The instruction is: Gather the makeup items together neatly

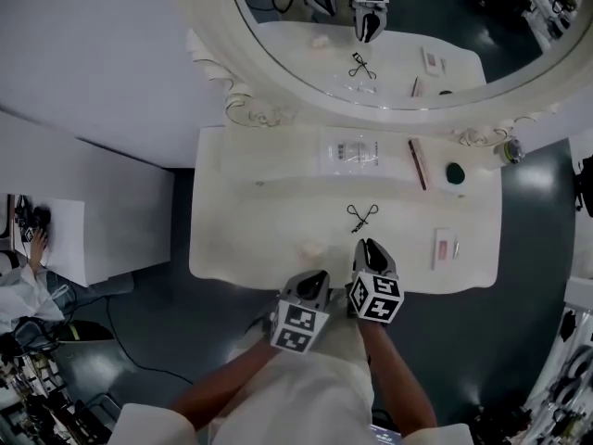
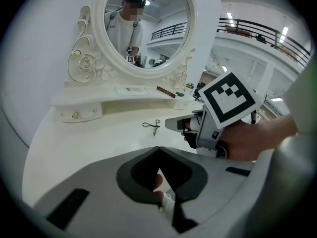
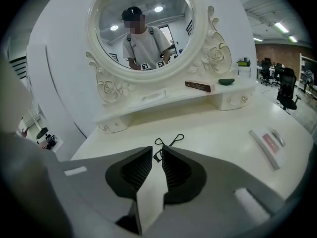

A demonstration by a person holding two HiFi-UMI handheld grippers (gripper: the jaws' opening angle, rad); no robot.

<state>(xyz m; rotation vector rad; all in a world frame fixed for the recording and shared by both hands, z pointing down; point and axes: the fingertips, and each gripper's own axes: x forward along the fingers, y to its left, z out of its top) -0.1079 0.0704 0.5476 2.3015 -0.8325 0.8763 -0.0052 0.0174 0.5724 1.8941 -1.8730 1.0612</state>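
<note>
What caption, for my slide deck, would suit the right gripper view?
The right tool, jaws slightly apart, poised before a black eyelash curler on the white dressing table below its mirror.

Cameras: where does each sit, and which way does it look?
Head view: on the person's head, looking down at the table; arms, left gripper, right gripper show.
Left gripper view: on the left gripper, facing the mirror; right gripper and hand show.
Right gripper view: on the right gripper, facing the mirror; own jaws show.
All share the eyelash curler.

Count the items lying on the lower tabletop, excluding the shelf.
3: eyelash curler centre, flat case right, small pale lump left. The left gripper or right gripper may hide others.
</note>
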